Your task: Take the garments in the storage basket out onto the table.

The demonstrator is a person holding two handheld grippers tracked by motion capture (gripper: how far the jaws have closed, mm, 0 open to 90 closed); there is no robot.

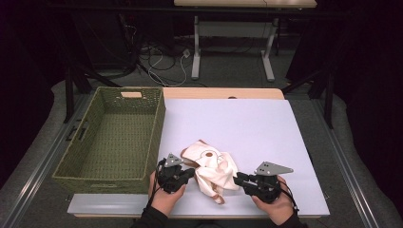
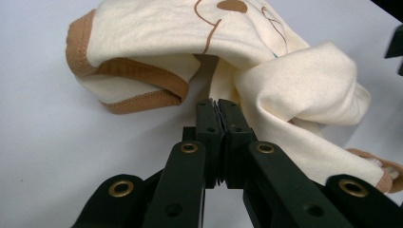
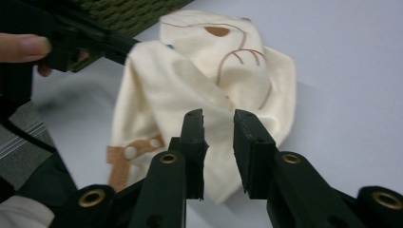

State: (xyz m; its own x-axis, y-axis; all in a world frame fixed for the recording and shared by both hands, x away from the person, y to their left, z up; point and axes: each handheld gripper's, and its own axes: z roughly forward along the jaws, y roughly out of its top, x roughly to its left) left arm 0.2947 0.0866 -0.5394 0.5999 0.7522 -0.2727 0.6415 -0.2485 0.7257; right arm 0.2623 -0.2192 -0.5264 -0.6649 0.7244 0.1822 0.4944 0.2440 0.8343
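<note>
The cream garment point(image 1: 210, 167) is bunched near the bench's near edge, beside the woven basket point(image 1: 113, 135); the left gripper point(image 2: 217, 108) is clamped flat at its folds, no cloth seen between; the right gripper point(image 3: 217, 124), slightly parted, holds nothing; loose folds could be dragged off; pale bench point(image 1: 266, 133), dark room with cables.

A cream baby garment point(image 1: 211, 167) with brown trim and a brown bear print lay crumpled near the front of the white surface point(image 1: 266, 133), snap tab at its near end.
</note>
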